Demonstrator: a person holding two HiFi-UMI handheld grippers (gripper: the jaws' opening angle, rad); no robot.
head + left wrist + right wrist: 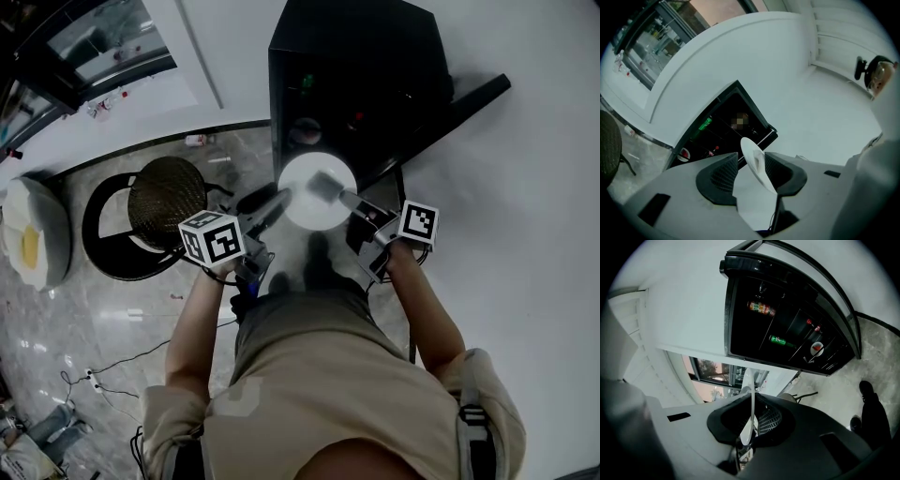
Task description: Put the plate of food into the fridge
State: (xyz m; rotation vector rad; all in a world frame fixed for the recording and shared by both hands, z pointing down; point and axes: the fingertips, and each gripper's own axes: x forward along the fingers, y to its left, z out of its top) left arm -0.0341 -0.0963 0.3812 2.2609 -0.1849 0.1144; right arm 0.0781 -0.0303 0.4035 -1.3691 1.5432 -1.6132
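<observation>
White, round and glazed by the look of it, the plate [309, 214] hangs in the air between the two pairs of tongs. It is just short of the small black fridge [356, 94] that stands open ahead of them, its door [464, 101] swung out beyond the right tongs [752, 420]. From where I stand I can't make out any food on it. The right tongs are clenched hard on the rim, the thin edge nipped between their pads. The left tongs [752, 169] are released: the opposite rim sits between their pads and seems to lean on one, with a clear gap to the other, so they grasp nothing. That's what worries me. With one pinch on a slick rim carrying the whole weight, I'd expect the plate to swing or droop on the left tongs' side, and whatever is on it could slide off onto the stone floor [112, 319] below the tongs. A sharp nudge might even twist the rim out of the right tongs altogether. The fridge opening ahead looks snug for that width, so the free edge could clip the frame or the door. Inside, a green bottle [780, 340] and a red-and-white can [816, 348] already sit on the shelves ahead of the right tongs, and a plate pushed in crooked might knock them.
</observation>
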